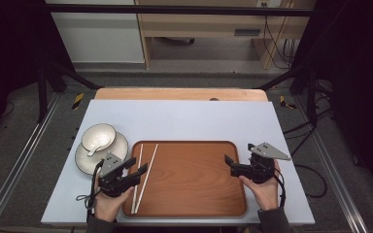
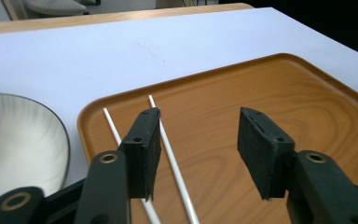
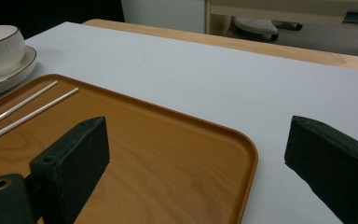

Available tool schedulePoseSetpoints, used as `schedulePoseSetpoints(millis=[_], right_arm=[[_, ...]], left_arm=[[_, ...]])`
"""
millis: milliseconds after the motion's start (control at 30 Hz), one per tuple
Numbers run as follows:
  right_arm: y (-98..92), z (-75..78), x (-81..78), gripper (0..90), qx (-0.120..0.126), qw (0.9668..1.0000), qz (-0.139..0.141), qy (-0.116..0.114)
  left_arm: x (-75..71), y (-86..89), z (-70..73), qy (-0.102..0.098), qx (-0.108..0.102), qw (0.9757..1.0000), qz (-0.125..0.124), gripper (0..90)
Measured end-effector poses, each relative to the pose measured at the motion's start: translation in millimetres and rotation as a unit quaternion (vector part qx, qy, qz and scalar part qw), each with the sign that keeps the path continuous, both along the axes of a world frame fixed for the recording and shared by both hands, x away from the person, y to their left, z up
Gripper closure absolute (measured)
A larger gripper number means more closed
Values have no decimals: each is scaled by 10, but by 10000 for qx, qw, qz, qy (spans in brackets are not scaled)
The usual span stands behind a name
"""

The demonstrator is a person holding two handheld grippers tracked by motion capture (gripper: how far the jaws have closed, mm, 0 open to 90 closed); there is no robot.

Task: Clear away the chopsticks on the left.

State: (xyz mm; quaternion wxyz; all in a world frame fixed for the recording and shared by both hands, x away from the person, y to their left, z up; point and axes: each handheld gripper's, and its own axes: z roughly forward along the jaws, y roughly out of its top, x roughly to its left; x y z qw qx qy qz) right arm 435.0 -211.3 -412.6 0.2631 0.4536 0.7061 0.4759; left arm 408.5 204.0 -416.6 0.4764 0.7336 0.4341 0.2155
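A brown wooden tray lies on the white table top. Two white chopsticks rest side by side along the tray's left edge. My left gripper hovers just above them, open, with nothing between its jaws. From the left gripper view, the chopsticks lie on the tray under the left jaw, and the gripper touches neither. My right gripper is held at the tray's right edge, wide open and empty. In the right gripper view, that gripper straddles the tray's far right corner.
A white ribbed bowl sits on a white plate left of the tray, with what looks like a white spoon in it. Bare table top stretches behind the tray to a wooden strip at the far edge.
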Motion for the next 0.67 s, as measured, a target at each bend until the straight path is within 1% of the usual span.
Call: schedulePoseSetpoints(millis=[67, 133, 167, 233, 267, 333, 400, 467, 500, 600, 667], right_arm=[[-14, 2, 1, 65, 12, 10000, -16, -8], [-23, 4, 0, 65, 35, 10000, -39, -8], [-31, 3, 1, 64, 37, 10000, -45, -8], [-43, -2, 3, 63, 27, 10000, -75, -2], [-50, -7, 7, 62, 8, 10000, -87, -6], [-55, -15, 9, 59, 32, 9999, -118, 23], [-62, -27, 14, 56, 24, 9999, -140, 36], [-68, -36, 17, 54, 12, 9998, -160, 67], [-70, -41, 19, 54, 2, 9998, -167, 69], [-69, -56, 20, 54, -4, 9998, -191, 104], [-66, -69, 24, 54, -18, 9998, -172, 119]], left_arm=[[14, 52, 4, 34, 38, 10000, -80, 450], [11, 102, -11, 7, 161, 9998, -150, 433], [3, 138, -26, -6, 265, 9995, -190, 424], [-10, 192, -52, -13, 326, 9992, -235, 401], [-20, 228, -65, 1, 336, 9991, -248, 387], [-45, 309, -93, -39, 313, 9991, -275, 363], [-66, 391, -128, 3, 263, 9993, -265, 339], [-83, 464, -158, 44, 295, 9993, -225, 325], [-99, 504, -169, 54, 247, 9994, -231, 317], [-144, 572, -185, -4, 208, 9995, -251, 296], [-160, 616, -191, 11, 230, 9993, -303, 284]])
